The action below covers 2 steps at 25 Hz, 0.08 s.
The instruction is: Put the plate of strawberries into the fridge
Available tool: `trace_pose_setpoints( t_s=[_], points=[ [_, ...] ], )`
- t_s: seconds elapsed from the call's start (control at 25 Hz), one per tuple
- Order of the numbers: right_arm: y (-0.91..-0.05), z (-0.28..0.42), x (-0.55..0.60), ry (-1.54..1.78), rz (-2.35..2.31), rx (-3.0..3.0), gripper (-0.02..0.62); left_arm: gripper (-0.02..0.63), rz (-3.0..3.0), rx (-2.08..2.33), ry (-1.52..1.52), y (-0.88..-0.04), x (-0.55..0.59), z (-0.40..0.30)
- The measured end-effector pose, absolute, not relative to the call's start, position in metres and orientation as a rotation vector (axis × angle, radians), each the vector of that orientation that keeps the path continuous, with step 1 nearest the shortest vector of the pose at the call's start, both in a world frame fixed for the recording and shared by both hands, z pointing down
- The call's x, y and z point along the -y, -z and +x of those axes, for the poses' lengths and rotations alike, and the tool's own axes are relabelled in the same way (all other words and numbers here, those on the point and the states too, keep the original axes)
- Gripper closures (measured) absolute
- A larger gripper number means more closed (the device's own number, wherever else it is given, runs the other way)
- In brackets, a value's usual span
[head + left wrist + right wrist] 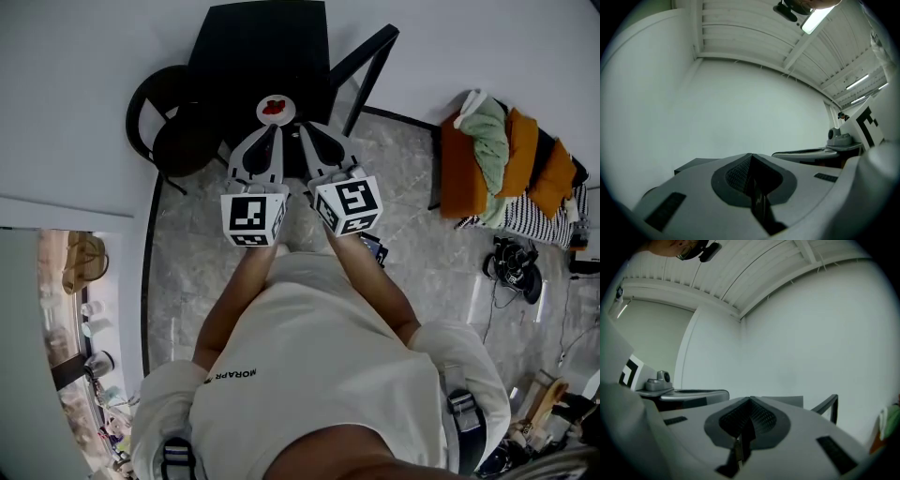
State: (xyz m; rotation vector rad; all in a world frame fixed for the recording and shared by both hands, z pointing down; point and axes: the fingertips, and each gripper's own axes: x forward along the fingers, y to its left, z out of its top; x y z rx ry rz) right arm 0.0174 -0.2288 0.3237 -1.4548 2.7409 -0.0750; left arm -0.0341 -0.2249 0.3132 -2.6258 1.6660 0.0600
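Left gripper [751, 159] and right gripper [749, 401], fingers pressed together, empty; plate of strawberries [274, 110] in head view only.

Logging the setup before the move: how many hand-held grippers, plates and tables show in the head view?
hand-held grippers: 2 (left hand-held gripper, right hand-held gripper)
plate of strawberries: 1
black table: 1
total: 4
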Motion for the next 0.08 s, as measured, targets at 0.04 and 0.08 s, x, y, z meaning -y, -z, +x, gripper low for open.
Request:
trace_pose_setpoints(
  t_s=[0.04,0.08],
  points=[
    [-0.3240,0.0169,0.2278,0.074,-1.454,-2.742,0.583,0.603,-2.618,-1.662,-0.052,-0.3128,0.2236,-0.0338],
    [-0.3242,0.0164,0.2267,0.074,-1.453,-2.743,0.583,0.603,-2.611,-1.657,-0.044,-0.3125,0.2223,-0.0335]
  ],
)
